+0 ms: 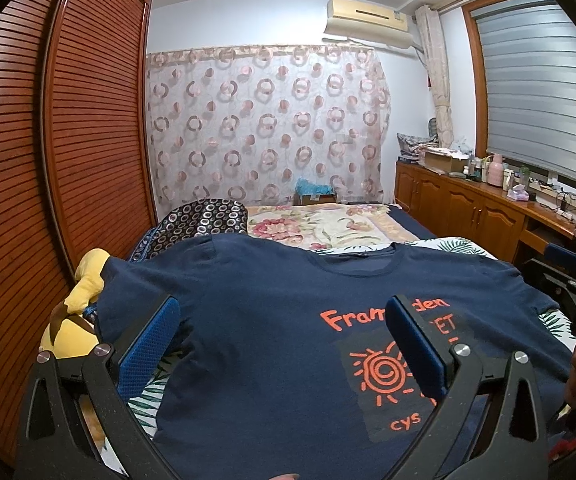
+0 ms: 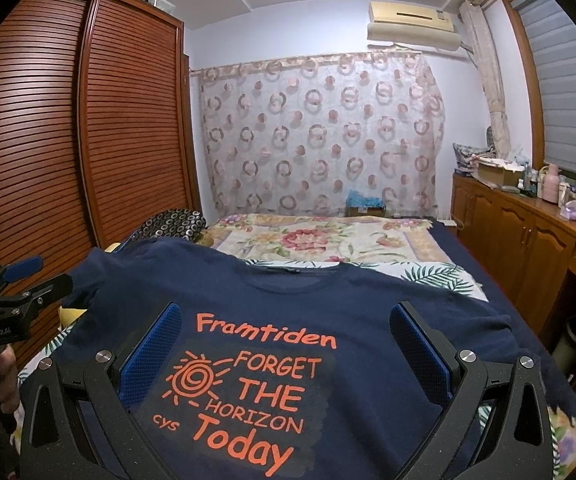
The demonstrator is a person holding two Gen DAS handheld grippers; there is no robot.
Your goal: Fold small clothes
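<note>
We see the navy T-shirt [image 2: 367,320] lying flat, front up, on the bed [image 2: 327,240]; its orange print reads "Framtiden FORGET THE HORIZON Today cys". Our left gripper [image 1: 284,320] and right gripper [image 2: 286,328] hover above it, jaws spread, holding nothing

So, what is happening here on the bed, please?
A person holds a gripper in each hand above a navy T-shirt spread flat, print up, on the bed. The left gripper and the right gripper both have their jaws wide open, with nothing held. No fold shows yet; the collar points away toward the curtain.
</note>
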